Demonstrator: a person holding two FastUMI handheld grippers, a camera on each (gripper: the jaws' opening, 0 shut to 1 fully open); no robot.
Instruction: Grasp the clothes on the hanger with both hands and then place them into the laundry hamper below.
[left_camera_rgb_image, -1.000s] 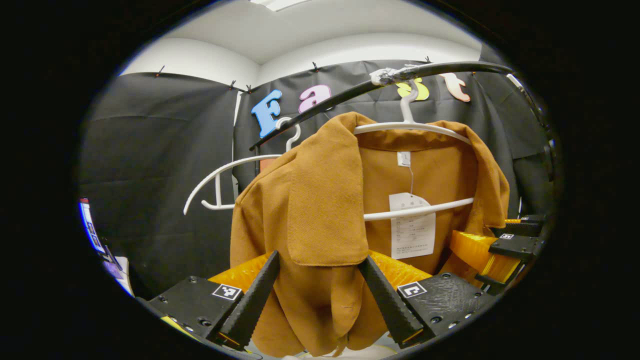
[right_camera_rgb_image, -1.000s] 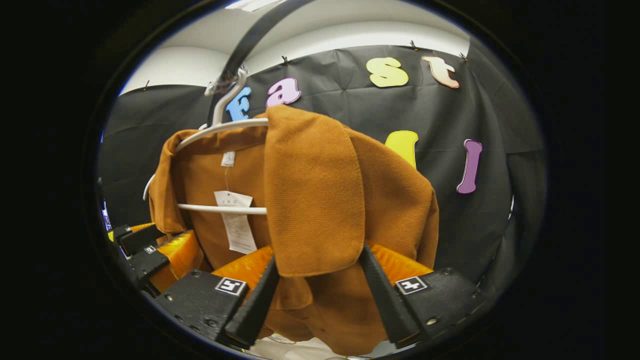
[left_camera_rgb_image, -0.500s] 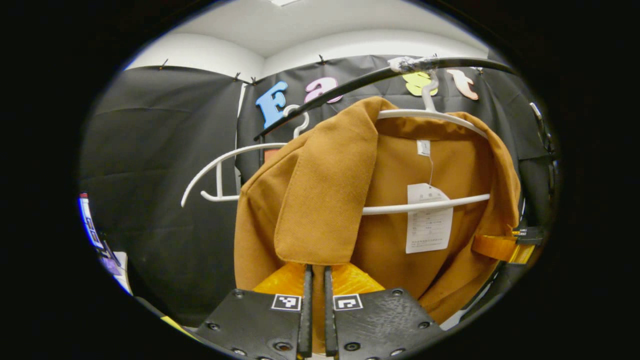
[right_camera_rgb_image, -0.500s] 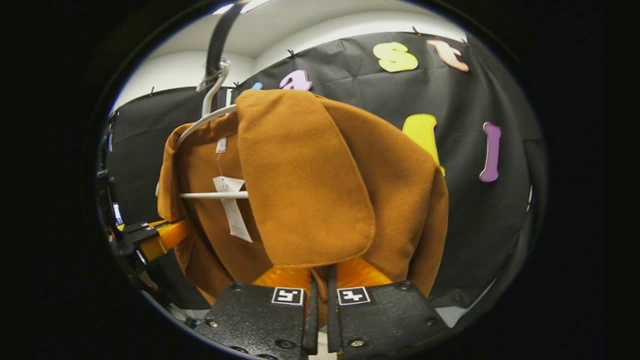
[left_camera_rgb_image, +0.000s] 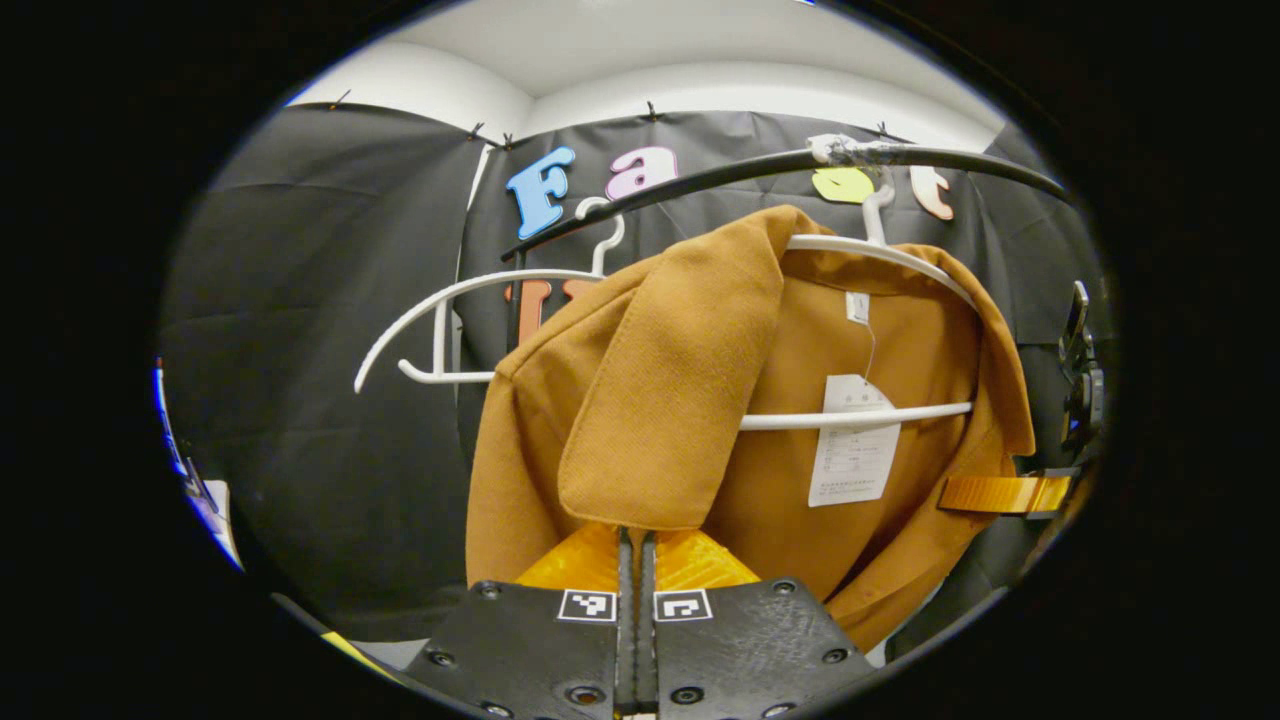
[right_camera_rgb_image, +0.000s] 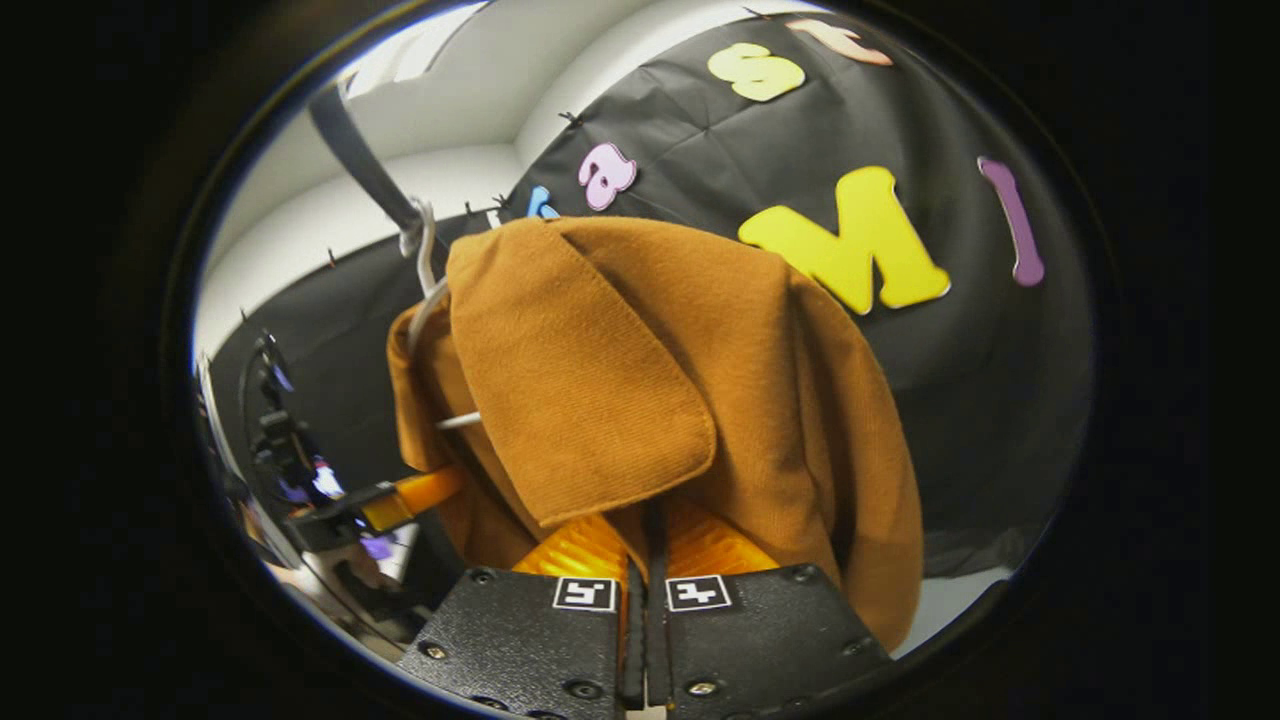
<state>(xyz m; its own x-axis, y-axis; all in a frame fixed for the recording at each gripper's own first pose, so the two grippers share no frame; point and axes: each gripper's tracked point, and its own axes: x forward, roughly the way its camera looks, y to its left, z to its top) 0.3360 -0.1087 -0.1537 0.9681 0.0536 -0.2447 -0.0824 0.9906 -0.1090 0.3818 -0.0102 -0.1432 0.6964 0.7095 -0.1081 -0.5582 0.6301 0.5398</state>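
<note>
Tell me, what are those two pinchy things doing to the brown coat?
A person holds a gripper in each hand. The left gripper and the right gripper are both clamped shut on the front of the brown jacket, one on each side. The jacket hangs on a white hanger hooked over a black rail. An empty white hanger hangs beside it. Nothing has come off yet.

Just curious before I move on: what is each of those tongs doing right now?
Left tongs: shut on the brown jacket, which hangs on the white hanger.
Right tongs: shut on the same jacket.
</note>
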